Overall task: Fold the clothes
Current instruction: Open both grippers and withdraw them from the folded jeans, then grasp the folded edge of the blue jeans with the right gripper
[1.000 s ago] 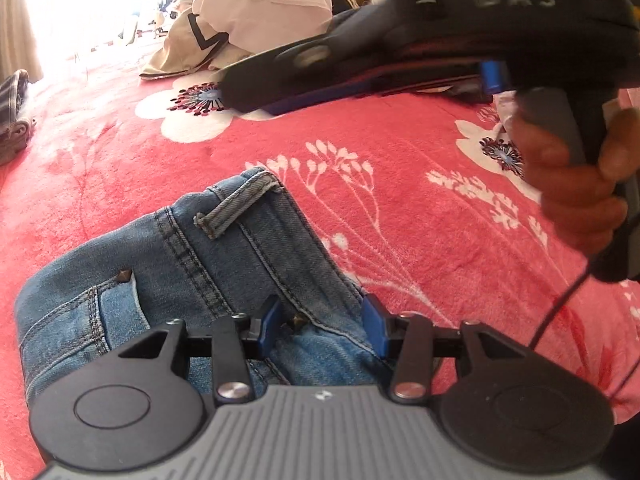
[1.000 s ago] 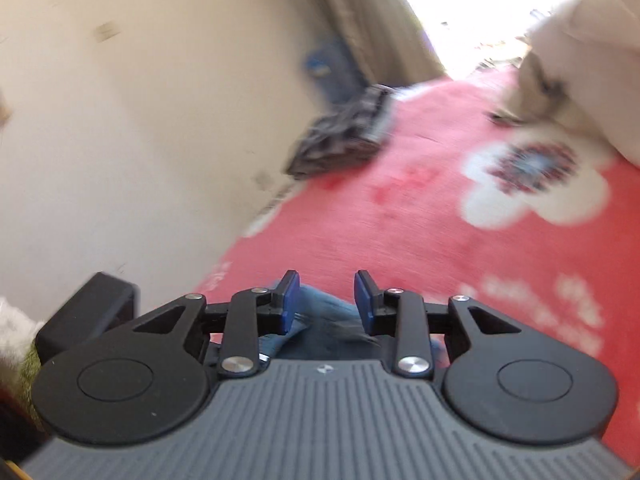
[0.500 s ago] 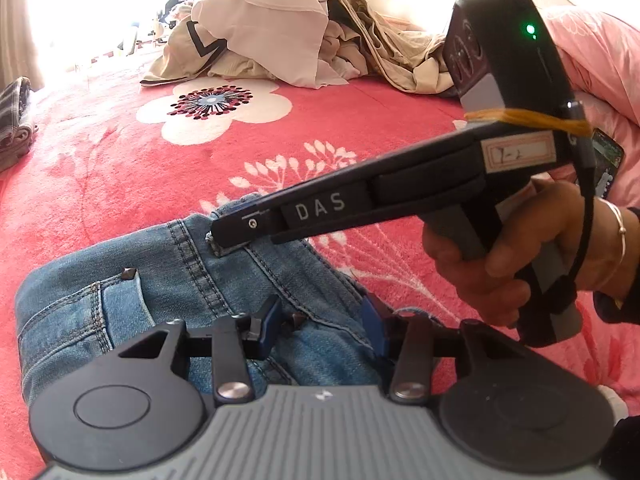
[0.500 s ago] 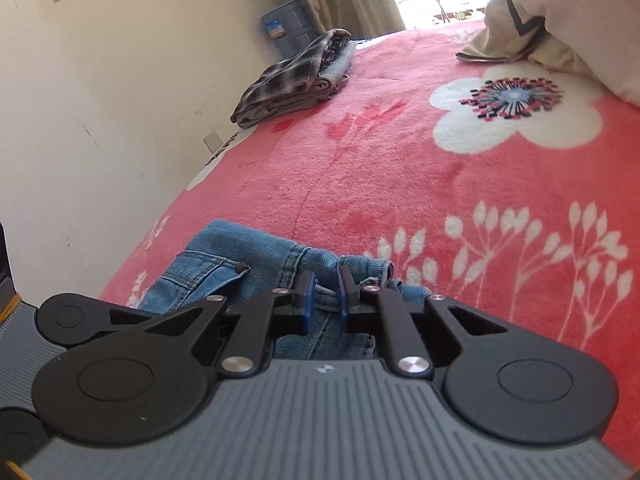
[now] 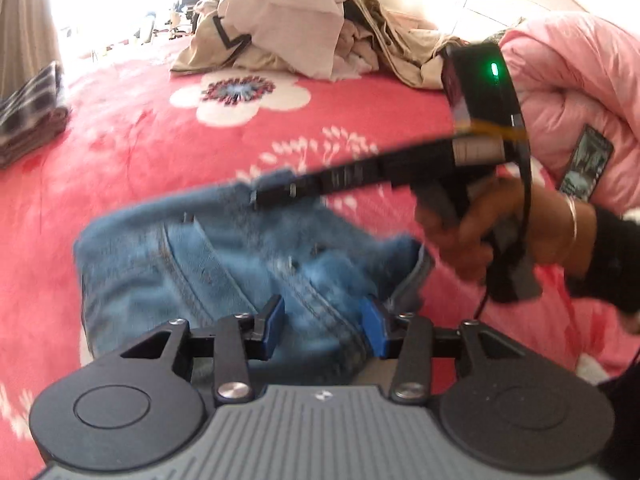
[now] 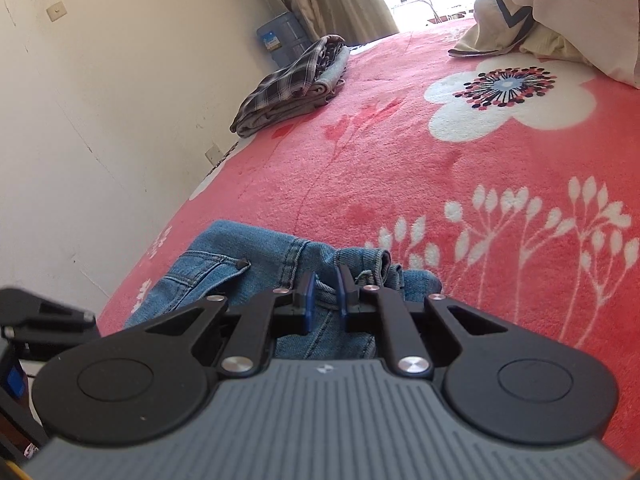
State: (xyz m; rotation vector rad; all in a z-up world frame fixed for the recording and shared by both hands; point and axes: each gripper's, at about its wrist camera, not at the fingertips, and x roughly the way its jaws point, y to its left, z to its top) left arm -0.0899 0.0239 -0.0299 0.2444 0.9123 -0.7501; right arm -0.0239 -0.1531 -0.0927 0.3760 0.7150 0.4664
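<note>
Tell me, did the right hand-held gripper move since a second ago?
Yes. The right hand-held gripper came down from pointing at the wall to the jeans on the red blanket, and now pinches their waistband.

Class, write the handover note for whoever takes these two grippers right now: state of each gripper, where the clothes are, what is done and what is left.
Right gripper: shut on the jeans at the waistband.
Left gripper: part open over the jeans; grip unclear.
Jeans: bunched on the red blanket.
Done: folded plaid clothes near the wall.
Left: fold the jeans, then the beige heap at the far side.
</note>
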